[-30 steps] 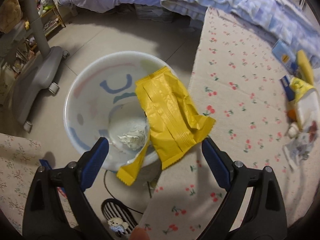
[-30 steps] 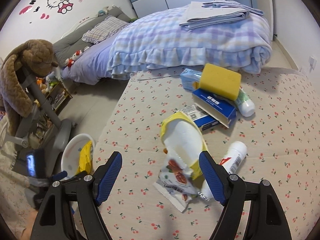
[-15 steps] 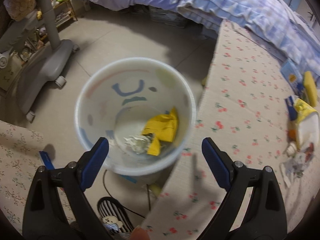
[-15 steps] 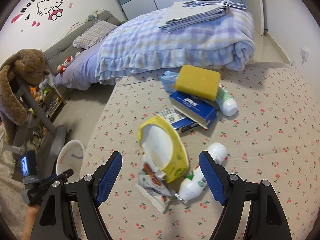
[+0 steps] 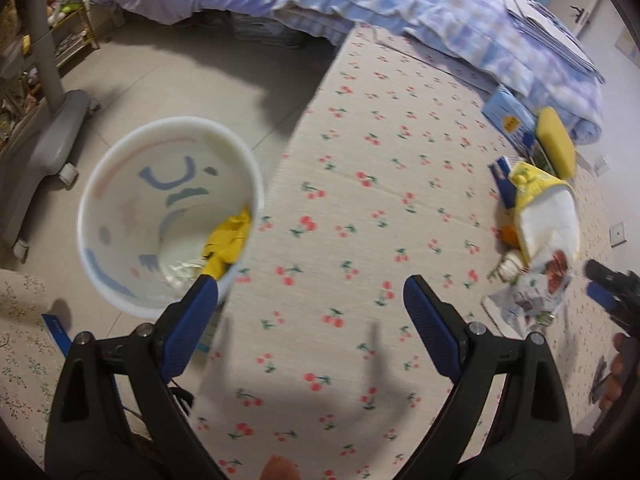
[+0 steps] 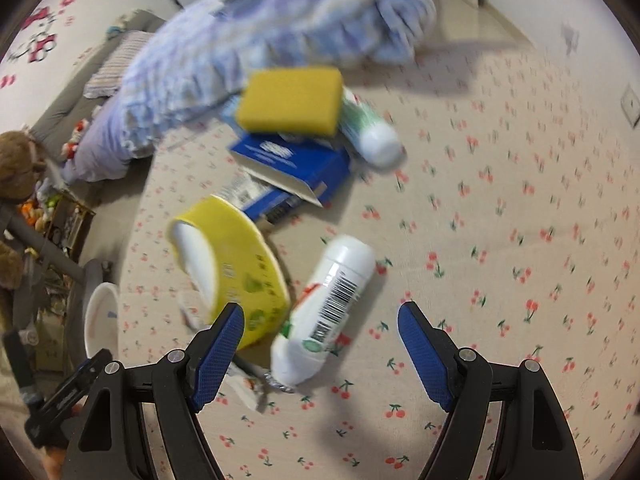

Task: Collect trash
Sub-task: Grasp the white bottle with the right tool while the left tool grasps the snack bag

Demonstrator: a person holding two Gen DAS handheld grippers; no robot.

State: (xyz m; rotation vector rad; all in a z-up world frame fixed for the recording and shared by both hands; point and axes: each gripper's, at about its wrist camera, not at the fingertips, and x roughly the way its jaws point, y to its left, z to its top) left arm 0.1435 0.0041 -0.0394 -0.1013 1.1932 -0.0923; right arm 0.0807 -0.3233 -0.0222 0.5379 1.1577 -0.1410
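A white trash bin (image 5: pixel 120 300) stands on the floor beside the cherry-print mat (image 5: pixel 360 184); a yellow wrapper (image 5: pixel 228 240) and crumpled paper lie inside it. My left gripper (image 5: pixel 310 300) is open and empty, over the mat's edge just right of the bin. My right gripper (image 6: pixel 320 320) is open and empty, low over a white bottle (image 6: pixel 328 308) lying on the mat, with a yellow paper bowl (image 6: pixel 236 264) by its left finger. A printed snack wrapper (image 5: pixel 536 284) lies under the bowl (image 5: pixel 544 208).
A yellow sponge (image 6: pixel 292 100), blue boxes (image 6: pixel 292 168) and a green-white bottle (image 6: pixel 368 132) lie farther back on the mat. A blue checked quilt (image 6: pixel 280 20) borders the mat. A grey wheeled stand (image 5: pixel 36 140) is left of the bin.
The yellow wrapper dropped from the bin's rim into the bin. My left gripper swung right over the mat. My right gripper moved forward and down to the white bottle.
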